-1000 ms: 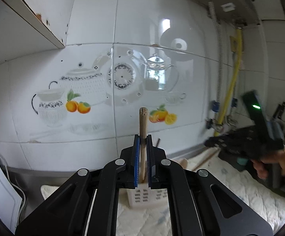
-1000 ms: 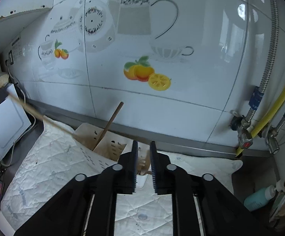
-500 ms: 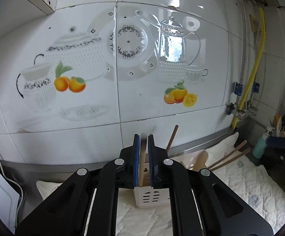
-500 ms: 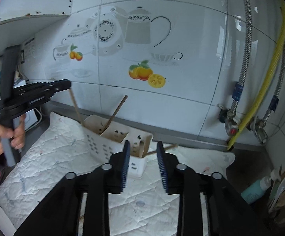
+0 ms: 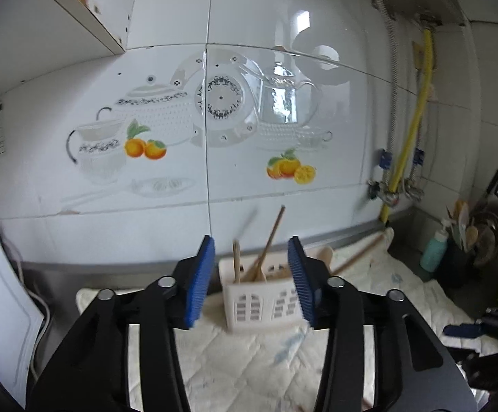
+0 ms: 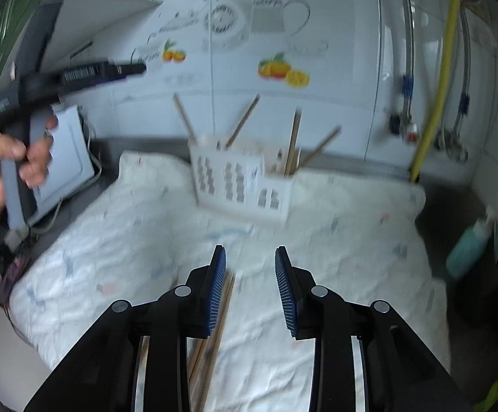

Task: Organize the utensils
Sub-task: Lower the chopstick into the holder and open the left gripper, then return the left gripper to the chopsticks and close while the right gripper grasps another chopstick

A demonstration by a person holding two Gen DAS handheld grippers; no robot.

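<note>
Straight ahead of the left claw [image 5: 251,279], whose jaws have just been opening and now stand apart with nothing between them, a white utensil caddy [image 5: 262,300] holds upright wooden sticks [image 5: 236,261]. The right claw [image 6: 250,286], apart and empty, hangs over loose chopsticks [image 6: 219,312] lying just below its left pad on the padded bench [image 6: 335,240], likely lined up for the next pick.
</note>
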